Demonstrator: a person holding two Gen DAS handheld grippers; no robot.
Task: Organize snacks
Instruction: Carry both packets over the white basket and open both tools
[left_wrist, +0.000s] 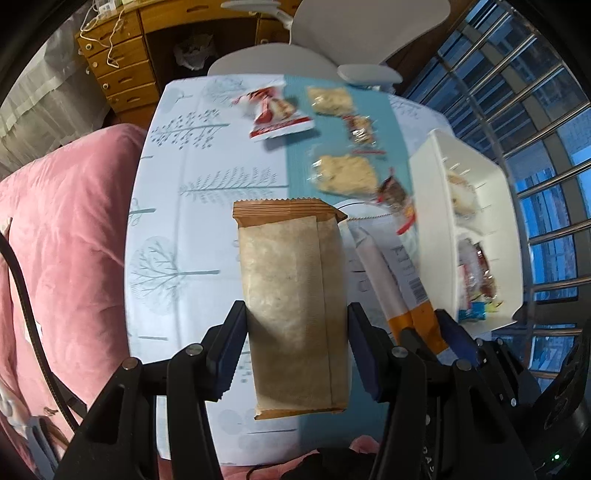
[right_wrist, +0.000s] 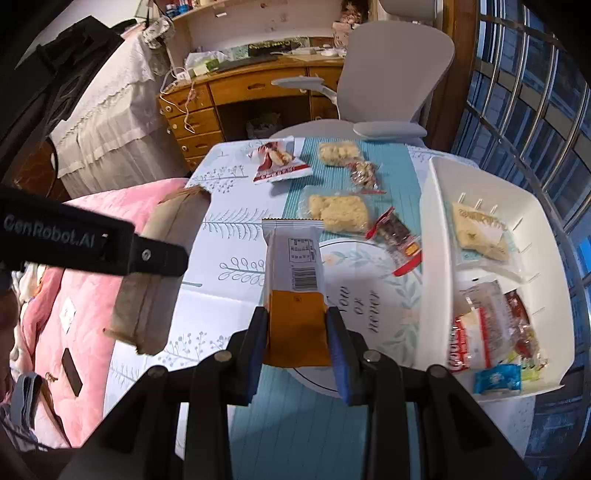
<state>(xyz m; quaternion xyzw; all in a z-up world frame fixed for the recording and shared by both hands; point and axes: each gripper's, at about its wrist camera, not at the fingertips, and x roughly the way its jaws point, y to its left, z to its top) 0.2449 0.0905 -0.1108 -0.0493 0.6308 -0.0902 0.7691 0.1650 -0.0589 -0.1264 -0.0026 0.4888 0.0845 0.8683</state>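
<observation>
"GenRobot.AI" on left gripper (right_wrist: 147, 254)

Home bedroom or study corner. Pink quilted bedspread (right_wrist: 110, 229) beside small worktop (right_wrist: 229, 229) under tree-print cloth. Wooden desk (right_wrist: 236, 92) with drawers, clutter and charging cables behind. Grey swivel chair (right_wrist: 391, 74) pushed between worktop and desk. Lace-trimmed white cover (right_wrist: 107, 122) draped over furniture at left. Barred window (right_wrist: 535, 92) at right, blue dusk outside.

Pink quilt (left_wrist: 70, 229) left of tree-print tablecloth (left_wrist: 184, 229), grey chair (right_wrist: 391, 74), wooden desk (right_wrist: 236, 96), window bars (right_wrist: 535, 122)
</observation>
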